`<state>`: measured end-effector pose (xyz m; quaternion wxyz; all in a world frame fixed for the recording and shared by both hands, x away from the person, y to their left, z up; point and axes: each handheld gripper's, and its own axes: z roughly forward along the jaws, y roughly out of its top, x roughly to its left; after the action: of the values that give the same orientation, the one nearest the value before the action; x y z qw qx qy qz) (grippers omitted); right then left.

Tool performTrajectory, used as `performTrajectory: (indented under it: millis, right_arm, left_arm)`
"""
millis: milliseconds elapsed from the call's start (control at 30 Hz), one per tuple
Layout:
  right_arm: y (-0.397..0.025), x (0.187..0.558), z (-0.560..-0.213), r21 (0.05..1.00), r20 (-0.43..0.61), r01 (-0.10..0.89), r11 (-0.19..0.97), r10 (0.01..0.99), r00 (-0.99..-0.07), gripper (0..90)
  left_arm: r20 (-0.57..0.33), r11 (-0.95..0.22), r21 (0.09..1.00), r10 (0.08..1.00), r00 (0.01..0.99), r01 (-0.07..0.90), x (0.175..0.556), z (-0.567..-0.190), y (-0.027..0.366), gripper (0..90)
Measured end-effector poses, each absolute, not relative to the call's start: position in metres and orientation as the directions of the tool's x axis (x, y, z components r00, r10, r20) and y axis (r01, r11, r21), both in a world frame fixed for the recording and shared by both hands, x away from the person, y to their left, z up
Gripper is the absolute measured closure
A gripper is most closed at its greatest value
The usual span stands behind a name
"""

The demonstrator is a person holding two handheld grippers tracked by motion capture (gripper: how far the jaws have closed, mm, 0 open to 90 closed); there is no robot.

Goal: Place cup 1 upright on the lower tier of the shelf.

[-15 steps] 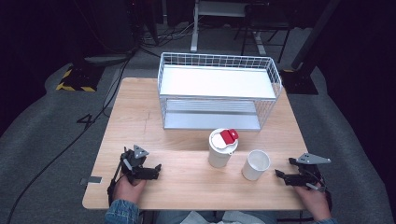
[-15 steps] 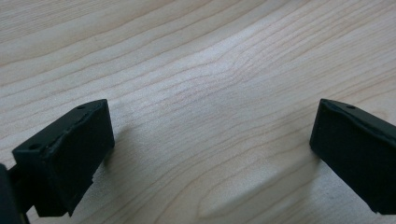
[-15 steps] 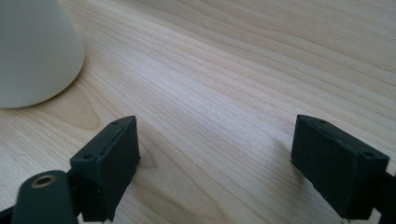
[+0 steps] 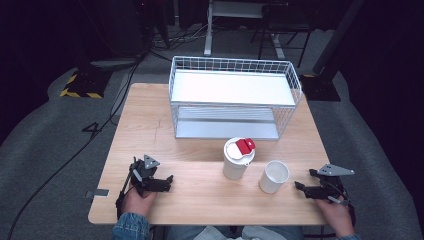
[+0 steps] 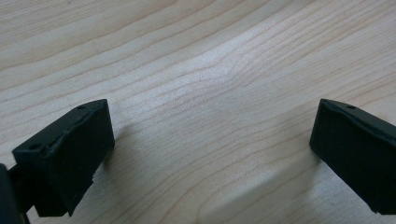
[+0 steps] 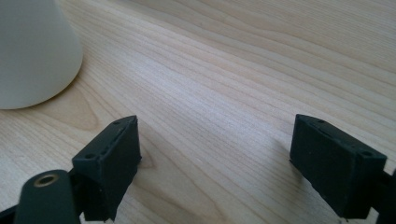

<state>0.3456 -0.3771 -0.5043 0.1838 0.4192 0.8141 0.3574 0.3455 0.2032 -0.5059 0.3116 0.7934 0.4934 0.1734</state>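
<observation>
We judge the open cup (image 4: pixel 274 176) to be the thing in play: it stands upright on the table (image 4: pixel 200 145) near its front edge, just left of the right gripper (image 4: pixel 303 188) and well apart from the left gripper (image 4: pixel 169 180), so the right hand is the nearer one. In the right gripper view the cup (image 6: pixel 32 51) sits at upper left, off the line between the jaws, which stand wide apart with bare wood between them; we reckon the gripper must swing left to bracket it. The cup's long axis is vertical, a plain white tapered wall, smooth and matte. The left gripper's jaws also gape, holding nothing, over pale grained wood (image 5: pixel 210 93). Left of the cup, close but apart, stands a taller white tumbler (image 4: pixel 237 159) with a red-tabbed lid. Behind both is a white wire rack (image 4: pixel 235 95) with two shelves.
</observation>
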Motion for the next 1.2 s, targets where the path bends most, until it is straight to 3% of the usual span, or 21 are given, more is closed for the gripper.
performTrajectory:
  millis: [600, 700, 767, 833, 1200]
  right_arm:
    - [-0.378, 0.341, -0.499, 0.75, -0.001, 0.54, 0.382, 0.817, -0.576, 14.9]
    - [-0.378, 0.336, -0.494, 0.765, 0.012, 0.532, 0.362, 0.818, -0.574, 11.6]
    - [-0.378, 0.331, -0.489, 0.779, 0.01, 0.518, 0.354, 0.819, -0.574, 2.7]
    - [-0.377, 0.328, -0.486, 0.788, 0.014, 0.512, 0.343, 0.821, -0.571, 0.1]
    - [-0.375, 0.314, -0.47, 0.836, 0.049, 0.462, 0.298, 0.797, -0.602, 0.0]
  left_arm:
    - [-0.031, -0.324, 0.666, 0.888, 0.459, 0.672, 0.35, -0.506, 0.2, 0.3]
    - [-0.032, -0.324, 0.665, 0.888, 0.459, 0.673, 0.35, -0.506, 0.2, 0.2]
    - [-0.033, -0.325, 0.663, 0.887, 0.46, 0.674, 0.35, -0.506, 0.2, 0.2]
    - [-0.032, -0.322, 0.665, 0.889, 0.457, 0.673, 0.35, -0.506, 0.2, 0.2]
    - [-0.031, -0.323, 0.666, 0.889, 0.457, 0.673, 0.351, -0.506, 0.2, 0.3]
